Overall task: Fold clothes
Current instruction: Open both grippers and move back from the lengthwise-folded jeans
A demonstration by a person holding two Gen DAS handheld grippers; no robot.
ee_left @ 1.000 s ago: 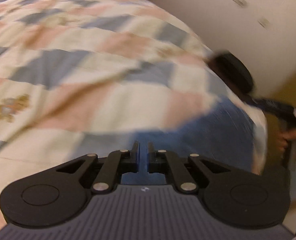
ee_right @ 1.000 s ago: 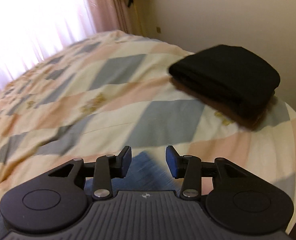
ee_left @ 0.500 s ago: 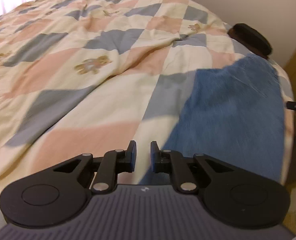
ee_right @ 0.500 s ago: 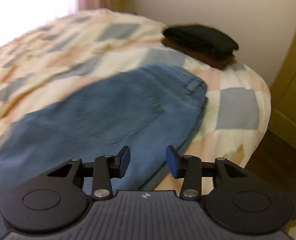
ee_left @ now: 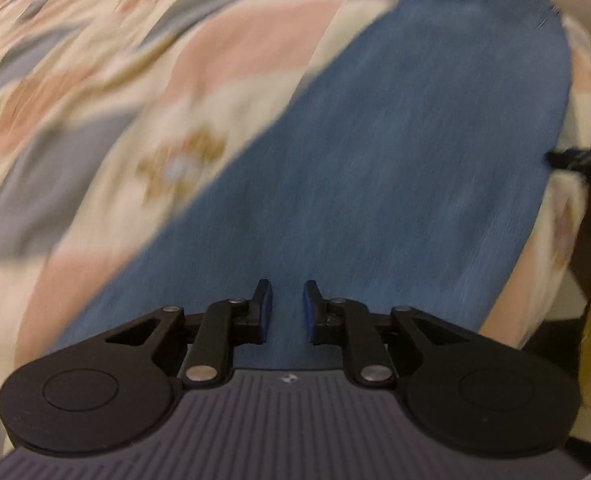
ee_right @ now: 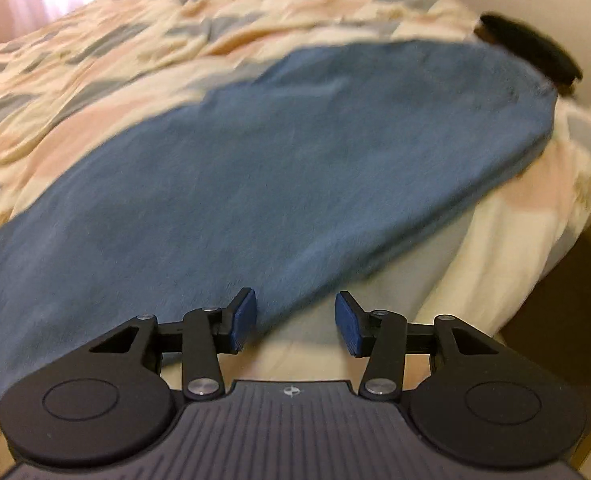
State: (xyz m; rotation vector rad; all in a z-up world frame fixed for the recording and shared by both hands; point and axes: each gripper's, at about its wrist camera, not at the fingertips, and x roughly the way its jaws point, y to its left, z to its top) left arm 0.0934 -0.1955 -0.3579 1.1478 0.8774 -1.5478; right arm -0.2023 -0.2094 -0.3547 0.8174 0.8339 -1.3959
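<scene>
The blue jeans [ee_right: 279,168] lie spread flat along the edge of the bed [ee_right: 507,240], laid out for folding. The left gripper [ee_left: 286,307] hangs over the denim, its jaws narrow, opening and empty. The right gripper [ee_right: 295,320] stands about half open at the near hem, gripping nothing, likely ready to pinch it.

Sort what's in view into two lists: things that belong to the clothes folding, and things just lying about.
Part of the job:
- blue denim garment, spread flat on the bed
- left hand-held gripper, jaws opening, nothing between them
- right hand-held gripper, open, at the garment's near edge

Lying about:
- checked quilt
- folded dark clothes, beyond the denim's far end
</scene>
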